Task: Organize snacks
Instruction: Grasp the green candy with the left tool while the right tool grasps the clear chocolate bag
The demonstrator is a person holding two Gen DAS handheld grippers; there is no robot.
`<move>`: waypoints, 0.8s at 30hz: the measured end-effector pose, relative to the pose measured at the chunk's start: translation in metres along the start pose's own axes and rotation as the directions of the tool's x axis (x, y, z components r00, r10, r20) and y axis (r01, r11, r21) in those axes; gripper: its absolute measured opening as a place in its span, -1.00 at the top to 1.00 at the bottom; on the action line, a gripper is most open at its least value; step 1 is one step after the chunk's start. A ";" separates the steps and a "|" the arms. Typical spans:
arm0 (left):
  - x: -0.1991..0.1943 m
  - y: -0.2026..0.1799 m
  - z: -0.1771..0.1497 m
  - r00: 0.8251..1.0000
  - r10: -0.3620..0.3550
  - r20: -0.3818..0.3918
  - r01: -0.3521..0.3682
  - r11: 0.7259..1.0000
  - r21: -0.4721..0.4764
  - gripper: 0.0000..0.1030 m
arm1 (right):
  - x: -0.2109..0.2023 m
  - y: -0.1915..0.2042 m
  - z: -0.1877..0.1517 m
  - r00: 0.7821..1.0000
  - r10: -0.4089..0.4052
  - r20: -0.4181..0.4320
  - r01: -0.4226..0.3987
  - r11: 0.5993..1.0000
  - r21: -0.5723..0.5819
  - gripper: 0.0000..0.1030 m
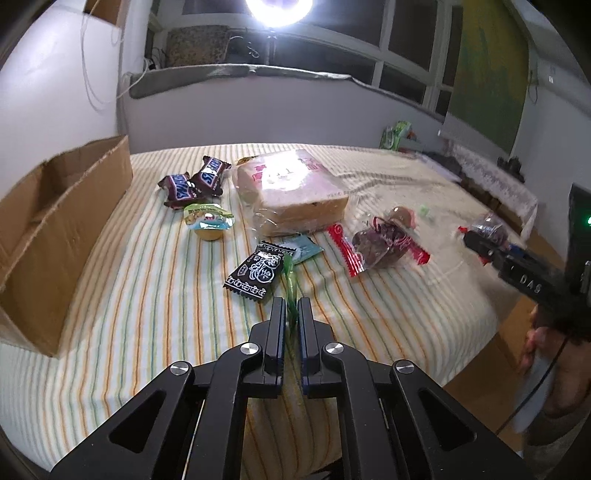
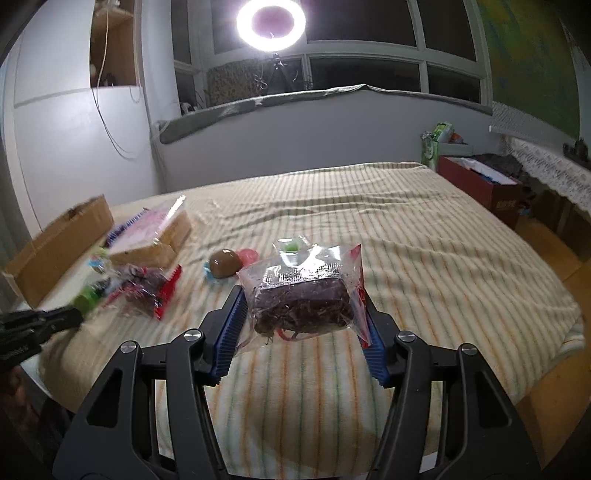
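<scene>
My left gripper (image 1: 291,308) is shut on a thin green candy wrapper (image 1: 290,282), held just above the striped bed cover (image 1: 147,302). My right gripper (image 2: 301,295) is shut on a clear bag of dark dried fruit (image 2: 301,295) and holds it above the bed; it shows at the right in the left wrist view (image 1: 487,230). On the bed lie two Snickers bars (image 1: 195,181), a jelly cup (image 1: 207,219), a bag of sliced bread (image 1: 291,195), a black patterned packet (image 1: 255,275), a teal packet (image 1: 304,248) and a second dark fruit bag with red edges (image 1: 380,240).
An open cardboard box (image 1: 48,221) stands on the bed's left side. A brown jelly cup (image 2: 223,264) and a pink one (image 2: 246,255) lie mid-bed. A red box (image 2: 484,188) and shelves stand beyond the right edge. A ring light (image 2: 271,24) shines at the window.
</scene>
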State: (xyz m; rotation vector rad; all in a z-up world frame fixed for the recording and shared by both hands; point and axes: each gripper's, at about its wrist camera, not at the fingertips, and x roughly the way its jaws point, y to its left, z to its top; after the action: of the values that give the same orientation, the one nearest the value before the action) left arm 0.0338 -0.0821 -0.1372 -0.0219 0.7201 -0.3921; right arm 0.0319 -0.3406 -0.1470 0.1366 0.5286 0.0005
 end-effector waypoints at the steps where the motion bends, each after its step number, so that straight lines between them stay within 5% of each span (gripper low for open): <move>1: -0.001 0.001 0.000 1.000 0.002 0.003 -0.002 1.000 -0.001 0.91 | -0.001 -0.001 0.001 1.000 0.006 0.008 -0.006 1.000 0.006 -0.16; 24: -0.024 0.009 0.020 0.994 -0.010 0.112 0.010 1.000 0.001 0.93 | -0.015 -0.008 0.014 0.998 -0.050 0.048 0.050 0.999 0.004 -0.16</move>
State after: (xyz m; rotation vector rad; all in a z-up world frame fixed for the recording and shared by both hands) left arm 0.0335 -0.0671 -0.1083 -0.0469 0.6088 -0.3974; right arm 0.0259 -0.3510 -0.1281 0.1256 0.4839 -0.0524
